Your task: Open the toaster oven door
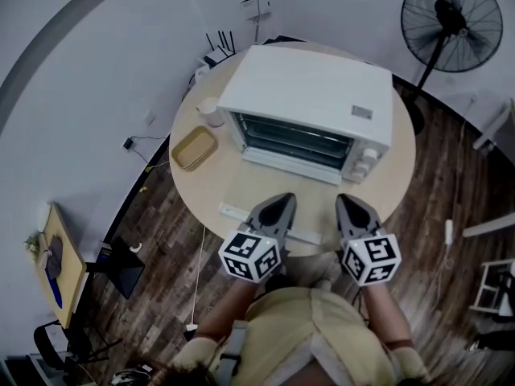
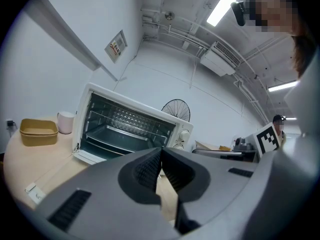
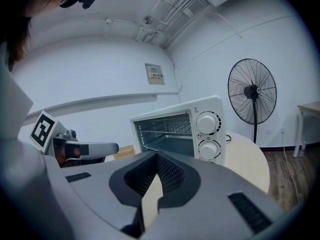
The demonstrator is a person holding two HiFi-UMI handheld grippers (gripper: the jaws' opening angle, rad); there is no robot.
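The white toaster oven [image 1: 306, 107] stands at the back of the round table [image 1: 402, 179]. Its door [image 1: 294, 166] lies folded down toward me, and the dark cavity with its rack shows. My left gripper [image 1: 278, 203] and right gripper [image 1: 354, 203] hover side by side near the table's front edge, short of the door and apart from it. Both are shut with nothing between the jaws. The left gripper view has the left gripper [image 2: 161, 151] below the open oven [image 2: 127, 126]. In the right gripper view the right gripper [image 3: 156, 156] sits before the oven's two knobs [image 3: 206, 122].
A tan tray [image 1: 194, 148] and a white mug [image 1: 211, 112] sit left of the oven. A white strip [image 1: 241, 214] lies on the table by the left gripper. A standing fan [image 1: 451, 14] is behind the table at the right. Wood floor surrounds the table.
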